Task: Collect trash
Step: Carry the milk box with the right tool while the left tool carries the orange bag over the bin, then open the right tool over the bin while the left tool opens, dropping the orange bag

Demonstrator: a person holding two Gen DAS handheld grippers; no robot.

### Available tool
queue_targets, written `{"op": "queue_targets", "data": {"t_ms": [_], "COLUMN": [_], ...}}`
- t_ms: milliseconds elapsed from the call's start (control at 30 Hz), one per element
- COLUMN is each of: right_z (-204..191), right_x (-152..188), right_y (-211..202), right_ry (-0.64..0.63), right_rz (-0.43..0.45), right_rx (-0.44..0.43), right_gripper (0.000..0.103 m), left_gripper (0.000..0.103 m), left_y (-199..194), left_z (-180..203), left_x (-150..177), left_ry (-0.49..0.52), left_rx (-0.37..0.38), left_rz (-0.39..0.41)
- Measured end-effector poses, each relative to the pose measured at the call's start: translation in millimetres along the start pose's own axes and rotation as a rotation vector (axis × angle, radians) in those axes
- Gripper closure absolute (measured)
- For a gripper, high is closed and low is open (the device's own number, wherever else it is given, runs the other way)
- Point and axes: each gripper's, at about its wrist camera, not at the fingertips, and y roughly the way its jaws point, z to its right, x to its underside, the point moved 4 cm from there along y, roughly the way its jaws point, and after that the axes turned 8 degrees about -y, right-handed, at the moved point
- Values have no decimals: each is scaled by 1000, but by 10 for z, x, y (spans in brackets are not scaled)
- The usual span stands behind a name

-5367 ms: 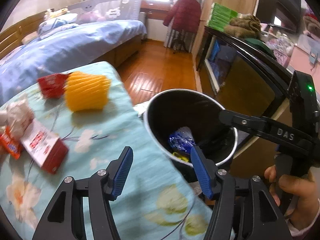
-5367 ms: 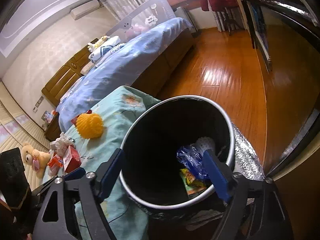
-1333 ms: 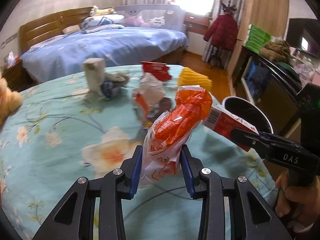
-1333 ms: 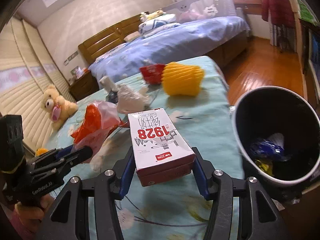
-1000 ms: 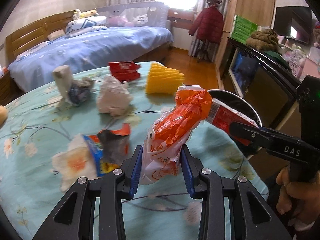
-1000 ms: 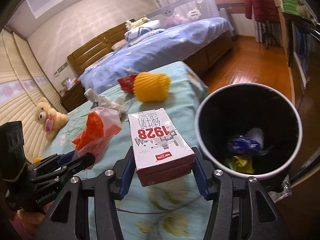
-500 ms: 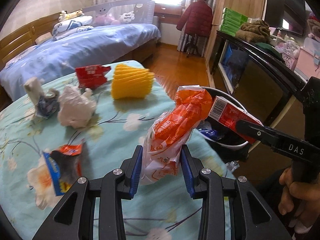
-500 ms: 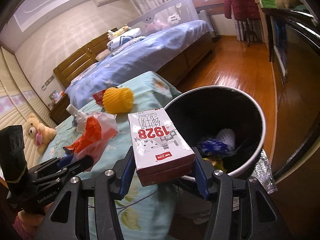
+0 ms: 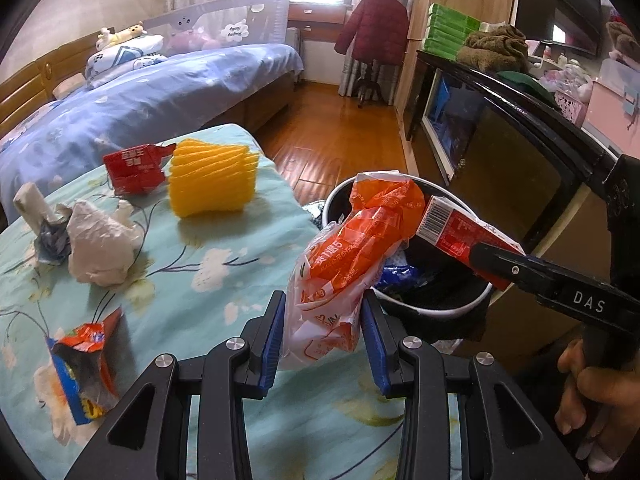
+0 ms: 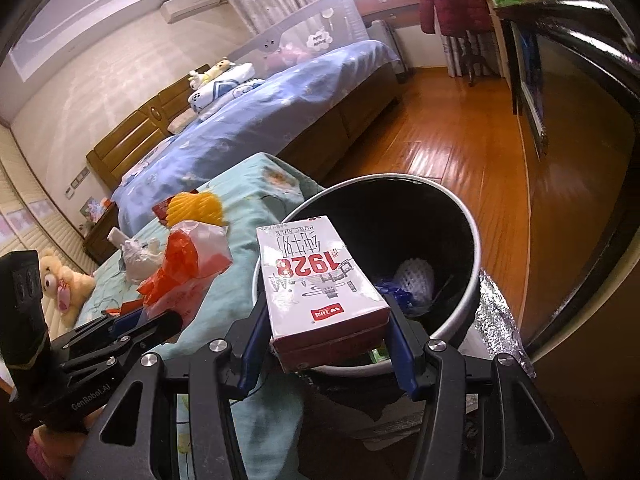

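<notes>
My left gripper (image 9: pixel 325 340) is shut on an orange and white snack bag (image 9: pixel 352 256) and holds it at the near rim of the black trash bin (image 9: pixel 440 310). My right gripper (image 10: pixel 326 344) is shut on a red and white 1928 milk carton (image 10: pixel 320 280) and holds it over the bin's near rim (image 10: pixel 474 280). The carton also shows in the left wrist view (image 9: pixel 452 228), above the bin. Blue wrappers (image 10: pixel 394 292) and a white foam net (image 10: pixel 414 276) lie inside the bin.
On the floral tablecloth (image 9: pixel 224 264) lie a yellow foam net (image 9: pixel 212 180), a red packet (image 9: pixel 134 166), a crumpled white bag (image 9: pixel 98 244), a torn blue and orange wrapper (image 9: pixel 86 368) and a paper wad (image 9: pixel 38 216). A black TV cabinet (image 9: pixel 520 128) stands right of the bin. A bed (image 9: pixel 160 88) lies behind.
Both grippers have swung right from over the table to the bin, carrying the snack bag and the carton. The bin now lies right under the carton.
</notes>
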Motion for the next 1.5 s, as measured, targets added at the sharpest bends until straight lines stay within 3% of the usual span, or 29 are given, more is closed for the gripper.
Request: {"op": "queue_targets", "data": {"t_ms": [1167, 1500], "right_z": [425, 452], "right_x": [-234, -254], "right_y": [203, 280], "right_ry": [58, 59], "right_rz": [-25, -44], "right_rx": [82, 77], "right_gripper": [49, 47], "left_gripper": [66, 61], "left_y": [517, 523], "left_z": [421, 472], "left_x": [-299, -325], "left_ry": [64, 78], "left_rx": [-3, -3], "left_rz": [-37, -27]}}
